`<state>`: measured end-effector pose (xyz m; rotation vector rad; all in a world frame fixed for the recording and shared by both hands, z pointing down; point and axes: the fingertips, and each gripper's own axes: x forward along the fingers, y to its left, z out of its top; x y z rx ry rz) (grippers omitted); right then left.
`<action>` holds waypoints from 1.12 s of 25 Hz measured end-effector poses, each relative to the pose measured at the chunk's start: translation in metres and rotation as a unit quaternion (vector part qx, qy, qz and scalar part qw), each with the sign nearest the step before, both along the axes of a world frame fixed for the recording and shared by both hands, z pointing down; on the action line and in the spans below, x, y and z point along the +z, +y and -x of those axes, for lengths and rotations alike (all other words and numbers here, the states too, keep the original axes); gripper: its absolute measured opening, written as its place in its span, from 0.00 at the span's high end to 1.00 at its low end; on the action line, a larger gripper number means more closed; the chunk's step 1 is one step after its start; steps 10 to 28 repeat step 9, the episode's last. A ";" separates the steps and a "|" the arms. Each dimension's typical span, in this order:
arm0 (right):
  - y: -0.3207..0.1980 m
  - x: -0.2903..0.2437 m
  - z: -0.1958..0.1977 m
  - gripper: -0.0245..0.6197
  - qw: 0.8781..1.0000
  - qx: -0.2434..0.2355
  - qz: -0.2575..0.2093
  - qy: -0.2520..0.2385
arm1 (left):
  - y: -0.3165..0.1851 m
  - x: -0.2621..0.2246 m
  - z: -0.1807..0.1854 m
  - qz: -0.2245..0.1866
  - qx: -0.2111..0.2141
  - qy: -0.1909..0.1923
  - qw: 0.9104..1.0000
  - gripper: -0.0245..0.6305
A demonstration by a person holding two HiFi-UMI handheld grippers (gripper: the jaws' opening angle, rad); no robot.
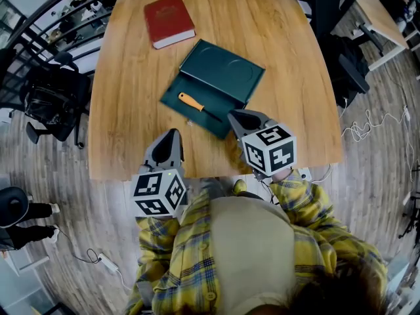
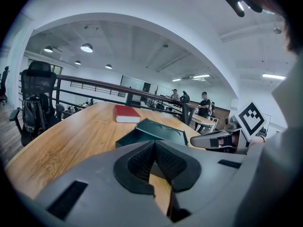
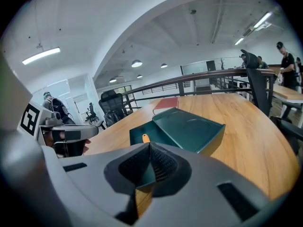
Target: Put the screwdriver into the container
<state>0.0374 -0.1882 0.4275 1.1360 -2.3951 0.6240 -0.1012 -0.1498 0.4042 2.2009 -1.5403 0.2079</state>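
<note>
1. The orange-handled screwdriver [image 1: 199, 106] lies in the open tray of the green container [image 1: 223, 71], just ahead and left of the right hand-held gripper [image 1: 240, 119]. Its long axis runs diagonally, with the tip towards that gripper.
2. The left hand-held gripper [image 1: 170, 138] is farther from it, over the counter [image 1: 131, 77] edge.
3. Both have their jaws together and hold nothing.

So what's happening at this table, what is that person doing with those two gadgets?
A person in a yellow checked shirt holds a hand-held gripper in each hand at the near edge of a wooden table. The left gripper and right gripper both have their jaws shut on nothing. The orange-handled screwdriver lies inside the open dark green container, with the container's lid resting beside it. A red book sits further back, untouched.
</note>
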 end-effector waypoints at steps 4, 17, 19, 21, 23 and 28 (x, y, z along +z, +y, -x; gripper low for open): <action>-0.001 -0.002 0.001 0.86 1.000 -0.002 -0.001 0.000 | 0.000 0.000 0.000 0.001 -0.002 0.000 1.000 0.95; -0.001 -0.003 0.003 0.86 1.000 -0.003 -0.002 0.002 | 0.001 -0.001 0.002 0.001 -0.003 0.001 1.000 0.95; -0.001 -0.003 0.003 0.86 1.000 -0.003 -0.002 0.002 | 0.001 -0.001 0.002 0.001 -0.003 0.001 1.000 0.95; -0.001 -0.003 0.003 0.86 1.000 -0.003 -0.002 0.002 | 0.001 -0.001 0.002 0.001 -0.003 0.001 1.000 0.95; -0.001 -0.003 0.003 0.86 1.000 -0.003 -0.002 0.002 | 0.001 -0.001 0.002 0.001 -0.003 0.001 1.000 0.95; -0.001 -0.003 0.003 0.86 1.000 -0.003 -0.002 0.002 | 0.001 -0.001 0.002 0.001 -0.003 0.001 1.000 0.95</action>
